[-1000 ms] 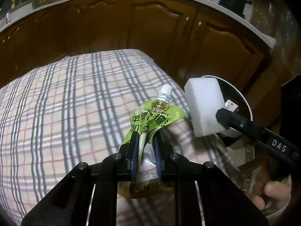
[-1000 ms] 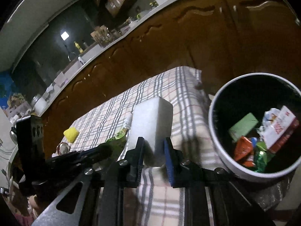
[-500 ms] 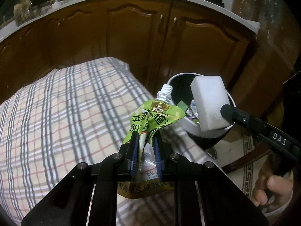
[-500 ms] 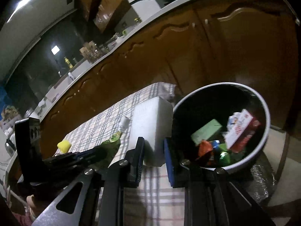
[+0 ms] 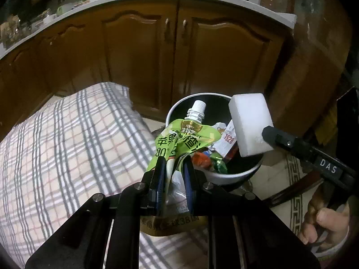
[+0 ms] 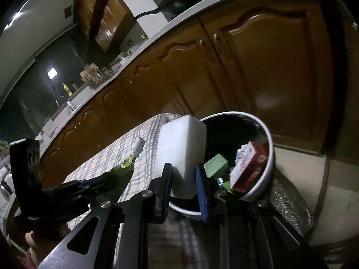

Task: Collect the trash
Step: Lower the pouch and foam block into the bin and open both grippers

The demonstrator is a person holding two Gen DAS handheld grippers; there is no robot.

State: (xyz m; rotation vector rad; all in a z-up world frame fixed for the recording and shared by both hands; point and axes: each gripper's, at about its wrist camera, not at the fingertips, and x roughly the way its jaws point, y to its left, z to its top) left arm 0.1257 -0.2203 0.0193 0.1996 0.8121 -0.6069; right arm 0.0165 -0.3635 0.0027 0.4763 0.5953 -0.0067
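green crumpled drink pouch (image 5: 186, 141), clenched upright in left gripper (image 5: 174, 168), hangs above round white-rimmed trash bin (image 5: 233, 176); right gripper (image 6: 184, 177) grasps white foam block (image 6: 181, 148) at two o'clock, equally near.

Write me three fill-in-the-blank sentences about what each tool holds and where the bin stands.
1. The left tool is shut on a green ____ with a white screw cap.
2. The right tool grips a white ____.
3. The bin stands on the floor beside the ____ tablecloth.

Missing words: pouch; block; checked
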